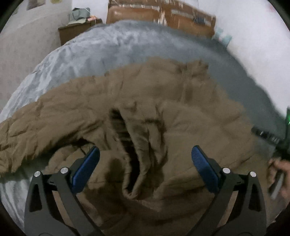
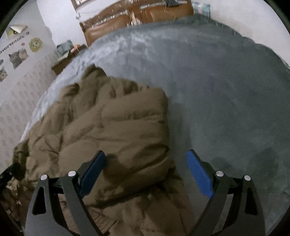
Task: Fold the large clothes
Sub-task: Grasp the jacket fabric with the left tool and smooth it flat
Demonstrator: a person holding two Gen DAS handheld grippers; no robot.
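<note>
Wide bed under a soft grey-blue fleece blanket, filling most of both views. Brown padded headboard at the bed's far end, against a white wall.

Big puffy brown quilted coat, rumpled, lying on the bed's near half. Spread wide in the left wrist view, one long part trailing off toward the bed's left edge, a dark open fold in the middle. Bunched into a thick lump in the right wrist view, bare blanket on the bed to its right.

Small dark wooden nightstand beside the bed's far left corner, with a grey-green bundle of cloth on top. Cat stickers on the wall to the left of the bed, past the nightstand.

Left gripper, black with blue pads, low over the coat at the bed's near side. Jaws spread wide apart, nothing pinched, only loose coat folds below the gap.

Right gripper, same make, at the coat's right edge on the bed. Jaws also wide apart, gripping nothing; left pad over the coat, right pad over bare blanket.

Blurred hand on a dark handle at the bed's near right side, in the left wrist view.
</note>
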